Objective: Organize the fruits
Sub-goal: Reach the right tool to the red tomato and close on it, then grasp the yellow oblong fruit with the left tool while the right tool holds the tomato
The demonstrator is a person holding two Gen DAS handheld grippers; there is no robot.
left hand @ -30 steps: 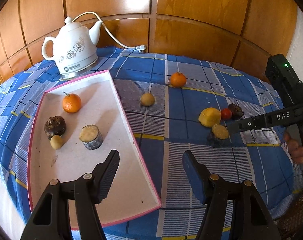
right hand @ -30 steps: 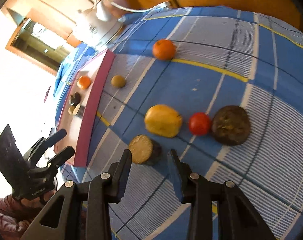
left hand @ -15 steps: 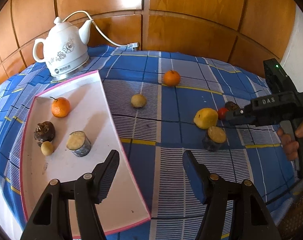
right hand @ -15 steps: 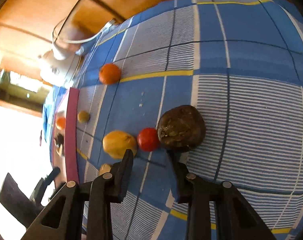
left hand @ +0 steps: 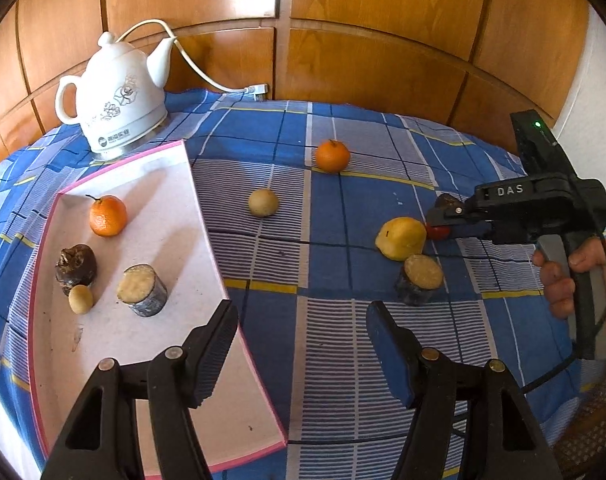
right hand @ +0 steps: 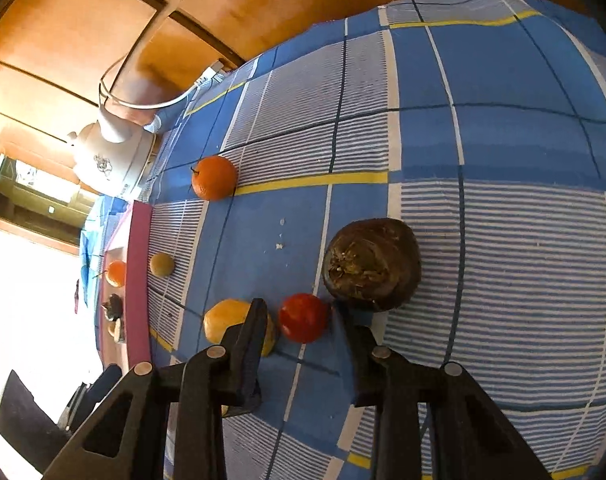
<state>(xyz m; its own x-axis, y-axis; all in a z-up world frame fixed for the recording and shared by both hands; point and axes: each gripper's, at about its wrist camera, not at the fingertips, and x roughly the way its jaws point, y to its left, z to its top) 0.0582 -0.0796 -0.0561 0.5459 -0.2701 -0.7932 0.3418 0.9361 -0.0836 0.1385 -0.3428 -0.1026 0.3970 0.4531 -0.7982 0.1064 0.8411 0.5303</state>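
Right gripper point(right hand: 301, 322) parted around red fruit point(right hand: 303, 317), apparently not touching, left gripper point(left hand: 303, 332) parted

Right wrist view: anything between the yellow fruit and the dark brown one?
Yes: the small red fruit sits between yellow fruit and dark brown fruit, framed by the open right claw.

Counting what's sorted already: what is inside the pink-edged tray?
Tray holds an orange, dark brown fruit, small tan ball and a cut cylinder piece. The left tool covers its near corner.
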